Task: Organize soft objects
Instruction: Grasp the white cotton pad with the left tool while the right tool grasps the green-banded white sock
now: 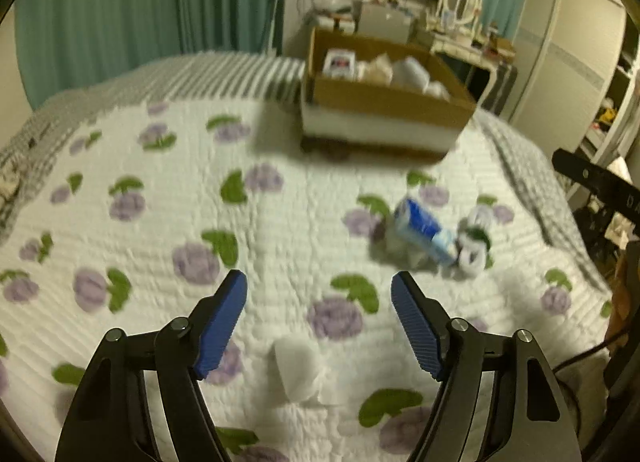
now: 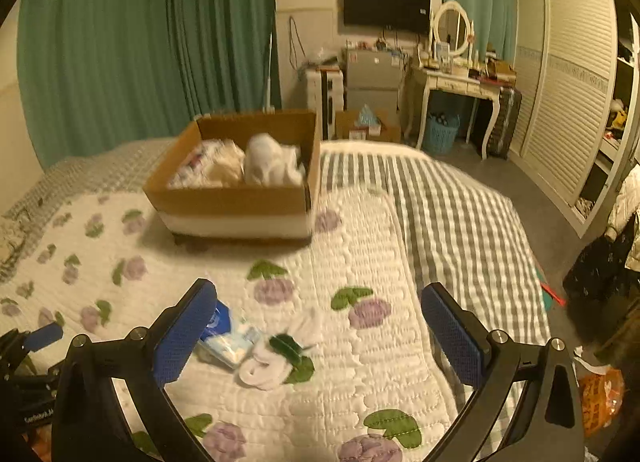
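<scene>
Floral quilt (image 2: pixel 360 246), socks (image 2: pixel 272 358) between gaping right tongs (image 2: pixel 318 318), left tongs (image 1: pixel 319 286) empty

We see teal curtains (image 2: pixel 120 53) and a wall television (image 2: pixel 386 5). A vanity table (image 2: pixel 452 79) holds what may be toiletries.

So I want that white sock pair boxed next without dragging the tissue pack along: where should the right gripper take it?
Probably from above on the rolled end of the white sock pair, the side away from the blue tissue pack. It lies flat, bunched thickest there, and the open right gripper has bare quilt on that side.
</scene>
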